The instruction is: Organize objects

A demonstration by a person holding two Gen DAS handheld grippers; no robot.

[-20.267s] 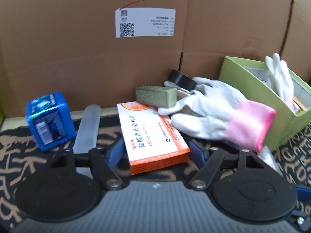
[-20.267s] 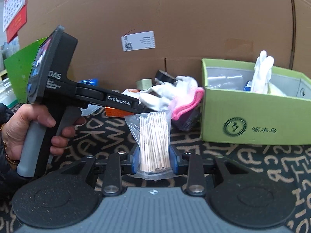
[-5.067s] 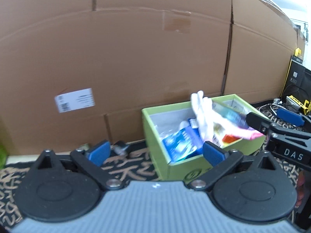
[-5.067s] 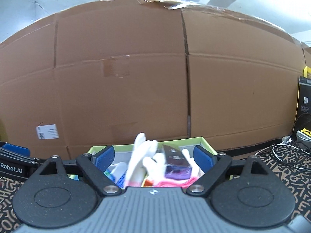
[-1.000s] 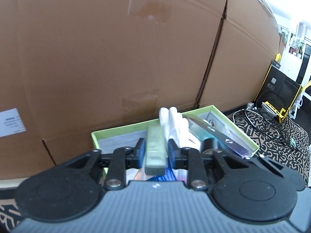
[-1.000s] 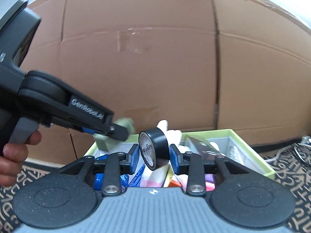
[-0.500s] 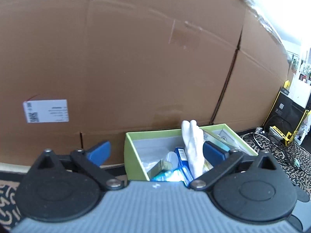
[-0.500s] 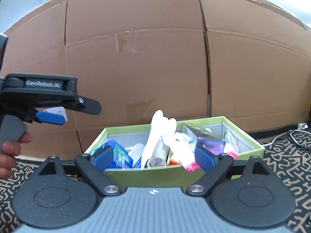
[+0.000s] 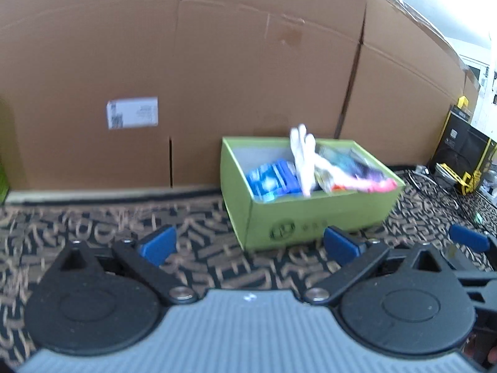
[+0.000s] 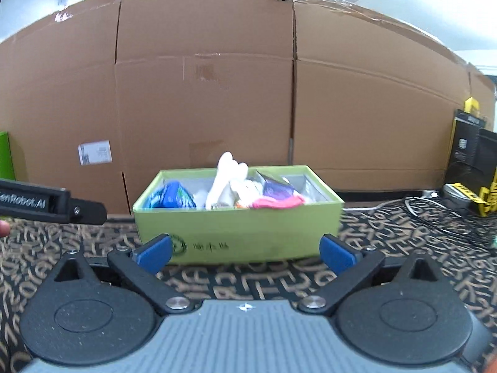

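Note:
A green cardboard box (image 9: 313, 214) stands on the patterned mat against the cardboard wall; it also shows in the right wrist view (image 10: 248, 230). It holds a white glove (image 9: 303, 155) standing upright, a blue packet (image 9: 273, 180), a pink-cuffed glove (image 10: 279, 201) and several other items. My left gripper (image 9: 248, 245) is open and empty, low over the mat, in front and left of the box. My right gripper (image 10: 245, 253) is open and empty, just in front of the box. The left gripper's arm (image 10: 52, 205) shows at the left of the right wrist view.
A tall brown cardboard wall (image 10: 217, 102) with a white label (image 9: 132, 112) stands behind the box. Cables (image 10: 435, 214) and black and yellow equipment (image 10: 475, 168) lie at the right. The patterned mat (image 9: 93, 227) stretches left of the box.
Both grippers have pulled back and down from the box, open and empty. The green block and black tape roll held a second ago are out of the grippers.

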